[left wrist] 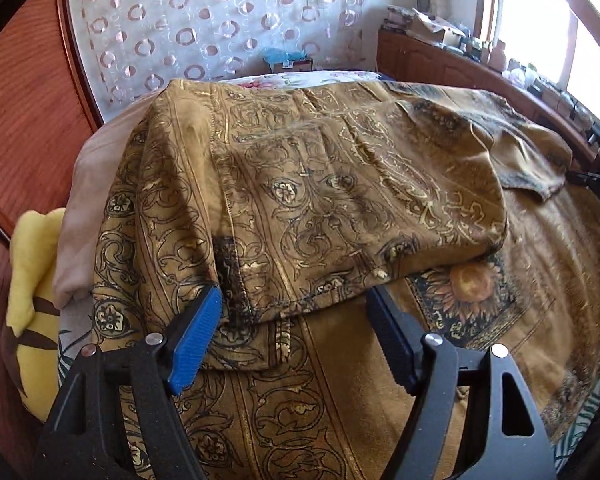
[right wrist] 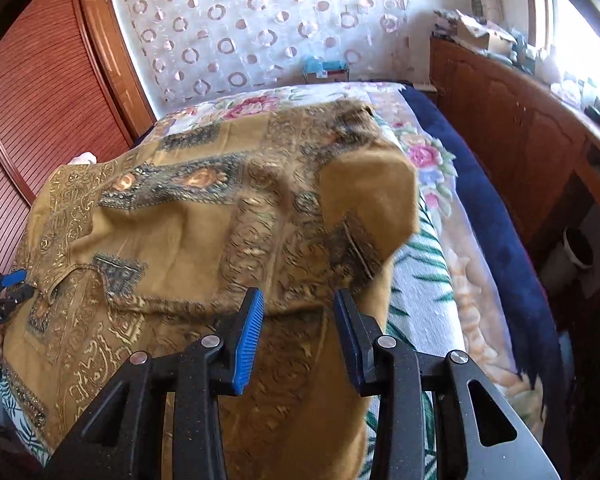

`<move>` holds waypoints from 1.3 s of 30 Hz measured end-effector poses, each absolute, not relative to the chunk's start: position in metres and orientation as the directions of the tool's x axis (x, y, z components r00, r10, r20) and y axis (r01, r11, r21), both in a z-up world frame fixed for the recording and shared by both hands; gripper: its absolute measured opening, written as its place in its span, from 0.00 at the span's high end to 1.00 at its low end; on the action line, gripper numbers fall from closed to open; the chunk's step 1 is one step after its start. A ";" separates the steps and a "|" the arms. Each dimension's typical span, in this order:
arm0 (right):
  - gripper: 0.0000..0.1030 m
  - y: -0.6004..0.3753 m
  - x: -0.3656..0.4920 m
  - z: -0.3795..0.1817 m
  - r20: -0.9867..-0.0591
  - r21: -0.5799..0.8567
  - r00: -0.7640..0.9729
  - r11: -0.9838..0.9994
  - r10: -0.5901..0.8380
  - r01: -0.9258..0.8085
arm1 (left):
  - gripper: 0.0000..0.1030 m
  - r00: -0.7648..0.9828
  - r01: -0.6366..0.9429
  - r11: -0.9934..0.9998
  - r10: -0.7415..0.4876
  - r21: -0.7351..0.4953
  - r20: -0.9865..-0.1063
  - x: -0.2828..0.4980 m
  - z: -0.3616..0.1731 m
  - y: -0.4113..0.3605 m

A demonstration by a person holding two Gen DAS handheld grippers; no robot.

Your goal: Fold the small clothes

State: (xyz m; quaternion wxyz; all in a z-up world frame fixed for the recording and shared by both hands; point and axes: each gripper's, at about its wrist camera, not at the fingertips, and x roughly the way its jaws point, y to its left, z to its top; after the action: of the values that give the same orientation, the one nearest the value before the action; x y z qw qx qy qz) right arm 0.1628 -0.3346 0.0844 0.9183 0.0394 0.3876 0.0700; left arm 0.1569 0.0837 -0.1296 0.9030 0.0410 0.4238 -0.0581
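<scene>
A mustard garment (left wrist: 320, 184) with dark scrollwork and gold print lies on the bed, its upper layer folded over toward me. My left gripper (left wrist: 296, 300) is open wide, its blue pads on either side of the folded edge's near corner and not pressing on it. In the right wrist view the same garment (right wrist: 204, 232) lies rumpled, with a plain mustard flap turned up at its far right. My right gripper (right wrist: 298, 296) hovers over the near hem, jaws apart and empty. The left gripper (right wrist: 20, 286) shows at the garment's left edge.
A floral bed cover (right wrist: 420, 288) and a dark blue blanket (right wrist: 492, 208) lie to the right, beside a wooden cabinet (right wrist: 520, 132). A yellow cushion (left wrist: 32, 280) and a pale pink cloth (left wrist: 84, 208) sit left of the garment. A slatted wooden wardrobe (right wrist: 28, 92) stands at the left.
</scene>
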 end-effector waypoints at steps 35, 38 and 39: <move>0.63 -0.314 0.191 0.074 -0.687 0.035 0.723 0.997 0.074 -0.069 | 0.54 0.724 0.021 0.999 -0.039 -0.035 -0.688 0.128 -0.097 0.130; 0.63 -0.314 0.190 0.075 -0.687 0.029 0.723 0.997 0.070 -0.070 | 0.56 0.695 0.034 0.999 -0.025 -0.001 -0.718 0.141 -0.104 0.123; 0.63 -0.313 0.190 0.075 -0.688 0.027 0.723 0.997 0.069 -0.070 | 0.56 0.676 0.026 0.999 -0.004 0.018 -0.737 0.147 -0.110 0.122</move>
State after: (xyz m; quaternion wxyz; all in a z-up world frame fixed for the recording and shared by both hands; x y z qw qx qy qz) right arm 0.1899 -0.3131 0.0748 0.9281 -0.0003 0.3704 0.0375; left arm 0.1469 0.1219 -0.1096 0.9154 0.0137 0.4023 -0.0084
